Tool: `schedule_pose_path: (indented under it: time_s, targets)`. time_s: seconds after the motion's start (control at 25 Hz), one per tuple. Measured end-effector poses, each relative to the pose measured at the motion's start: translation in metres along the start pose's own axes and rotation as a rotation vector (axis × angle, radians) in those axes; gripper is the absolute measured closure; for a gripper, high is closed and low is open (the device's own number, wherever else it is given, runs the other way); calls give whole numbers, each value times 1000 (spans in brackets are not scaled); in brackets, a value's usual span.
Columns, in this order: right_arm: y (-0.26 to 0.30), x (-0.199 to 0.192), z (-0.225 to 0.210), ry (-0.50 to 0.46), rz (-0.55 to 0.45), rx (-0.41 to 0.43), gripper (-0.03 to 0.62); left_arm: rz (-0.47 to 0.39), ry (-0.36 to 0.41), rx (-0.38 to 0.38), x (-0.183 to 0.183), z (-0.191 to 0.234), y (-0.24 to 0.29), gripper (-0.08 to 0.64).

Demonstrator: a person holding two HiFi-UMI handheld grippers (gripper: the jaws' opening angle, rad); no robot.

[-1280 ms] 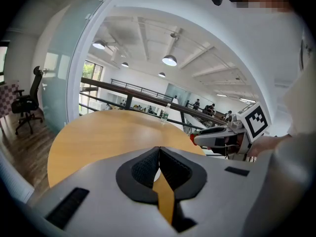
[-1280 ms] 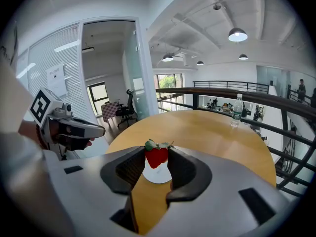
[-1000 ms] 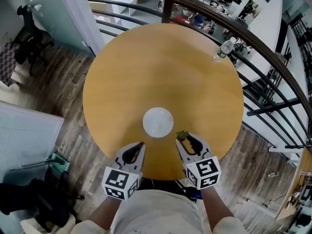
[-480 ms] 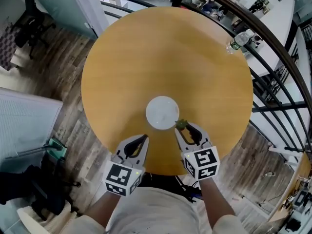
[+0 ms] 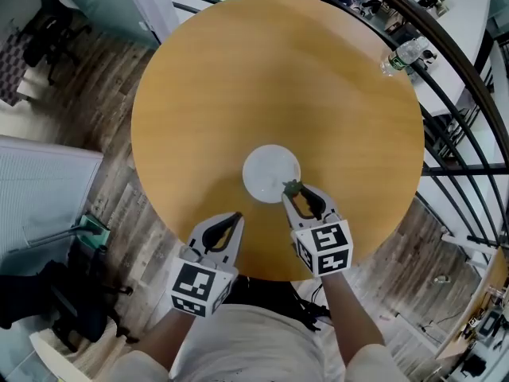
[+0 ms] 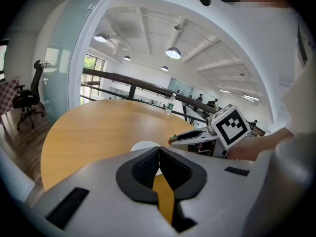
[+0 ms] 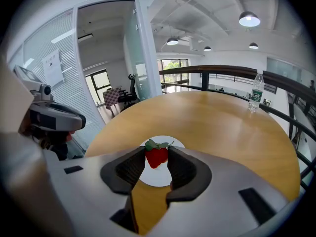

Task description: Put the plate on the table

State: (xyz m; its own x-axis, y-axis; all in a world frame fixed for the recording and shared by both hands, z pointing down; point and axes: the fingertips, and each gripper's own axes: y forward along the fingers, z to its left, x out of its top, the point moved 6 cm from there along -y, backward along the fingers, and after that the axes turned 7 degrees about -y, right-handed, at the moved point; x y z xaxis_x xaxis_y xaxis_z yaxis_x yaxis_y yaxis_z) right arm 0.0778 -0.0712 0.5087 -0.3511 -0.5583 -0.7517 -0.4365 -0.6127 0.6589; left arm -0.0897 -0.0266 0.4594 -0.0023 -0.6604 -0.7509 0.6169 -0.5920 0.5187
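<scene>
A small white plate lies on the round wooden table, near its front edge. My right gripper hovers at the plate's front right rim, shut on a red strawberry with green leaves; the plate shows just beyond it in the right gripper view. My left gripper is shut and holds nothing, lower left of the plate over the table's front edge. In the left gripper view the plate peeks over the jaws and the right gripper reaches in from the right.
A clear water bottle stands at the table's far right edge. Dark metal railings curve behind and to the right of the table. A black office chair and a white cabinet stand on the wooden floor at left.
My right gripper has carried the strawberry forward until it hangs at the plate's rim. The left gripper stays shut beside it. The head camera has shifted, so the table sits higher in the view.
</scene>
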Motion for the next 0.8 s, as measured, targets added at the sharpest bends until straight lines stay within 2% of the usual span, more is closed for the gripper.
schedule_pose_path:
  time_s: [0.36,0.8]
  targets:
    - [37,-17,-14,-16,64,-15,439,17,-16,3,-1,11,12,537]
    - [68,-15,-12,-61,113,-1,439,19,-35,15,3,28,19,537]
